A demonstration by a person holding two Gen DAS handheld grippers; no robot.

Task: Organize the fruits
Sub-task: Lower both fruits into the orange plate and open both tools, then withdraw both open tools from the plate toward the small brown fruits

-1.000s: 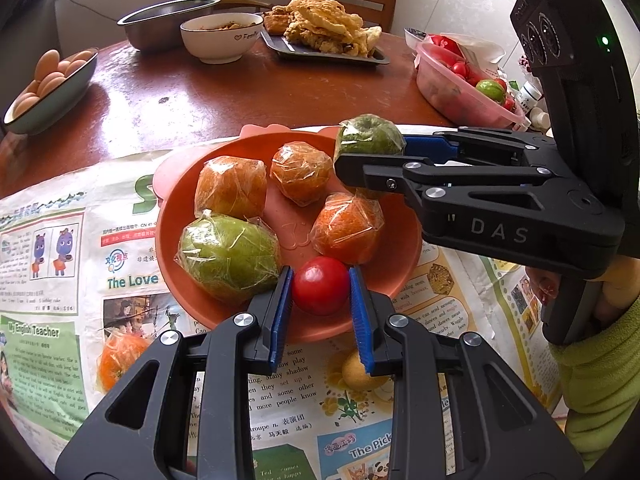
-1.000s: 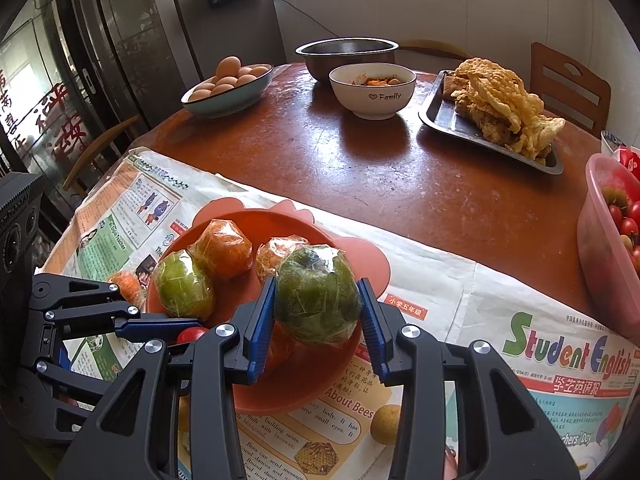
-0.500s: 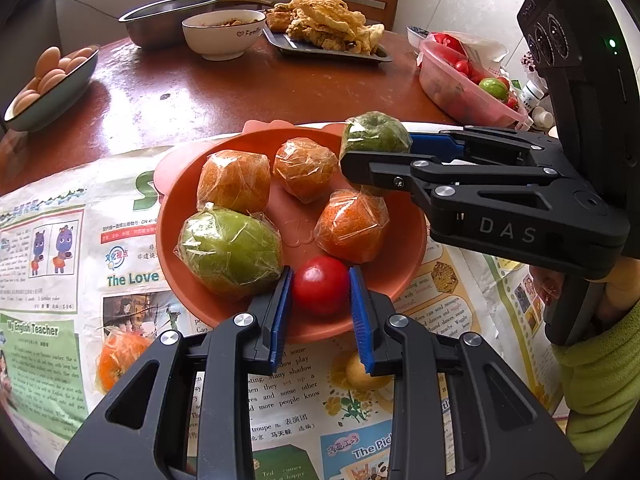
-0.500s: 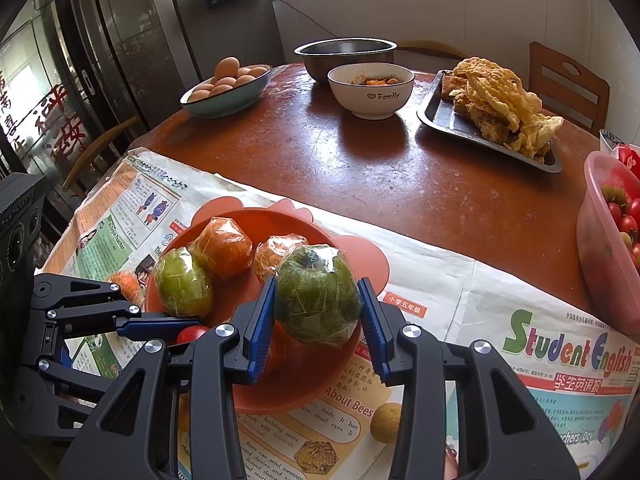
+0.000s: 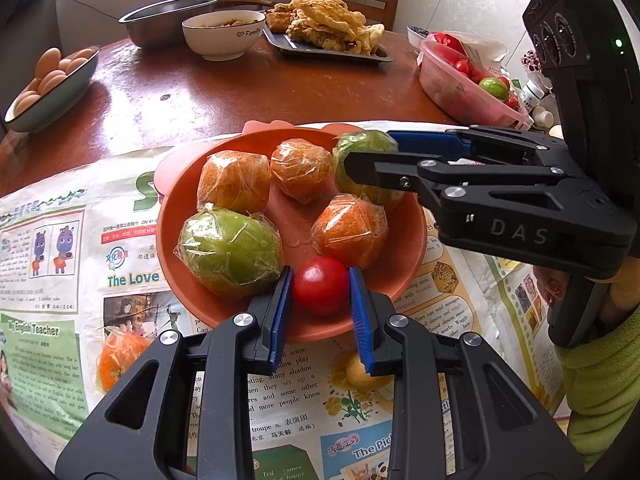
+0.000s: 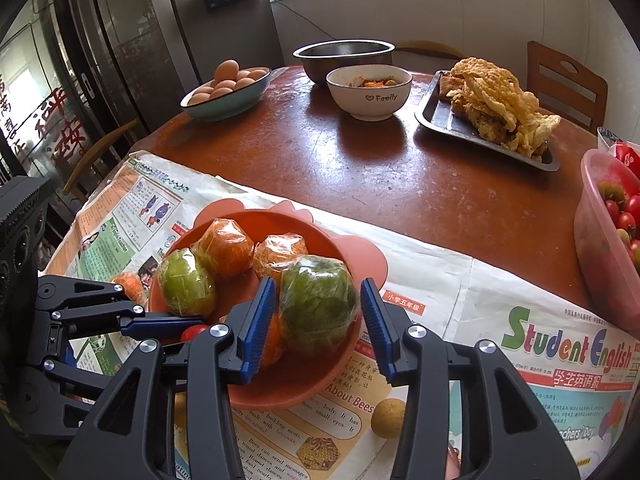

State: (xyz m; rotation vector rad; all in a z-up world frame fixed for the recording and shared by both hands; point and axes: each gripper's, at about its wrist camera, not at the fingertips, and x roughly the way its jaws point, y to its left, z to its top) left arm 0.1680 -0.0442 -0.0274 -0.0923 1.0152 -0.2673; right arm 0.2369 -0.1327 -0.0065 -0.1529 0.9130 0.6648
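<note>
An orange plate [image 5: 404, 264] on newspaper holds three wrapped oranges, a wrapped green fruit [image 5: 230, 250] and more. My left gripper [image 5: 320, 286] stands open around a red tomato [image 5: 319, 285] at the plate's near edge, small gaps on both sides. My right gripper [image 6: 318, 308] stands open around a second wrapped green fruit [image 6: 318, 304] over the plate [image 6: 304, 376], its pads just off the wrap. That fruit shows in the left wrist view [image 5: 362, 148] behind the right gripper's fingers [image 5: 400, 170].
A wrapped orange [image 5: 116, 354] and a small yellow fruit [image 6: 387, 417] lie on the newspaper beside the plate. Farther back stand an egg bowl [image 6: 224, 96], a white bowl [image 6: 370, 90], a steel bowl, a tray of fried food [image 6: 492, 108] and a pink tub of tomatoes [image 6: 604, 240].
Both grippers have opened slightly: the left off the tomato, the right off the green fruit. The green fruit now rests lower in the plate.
</note>
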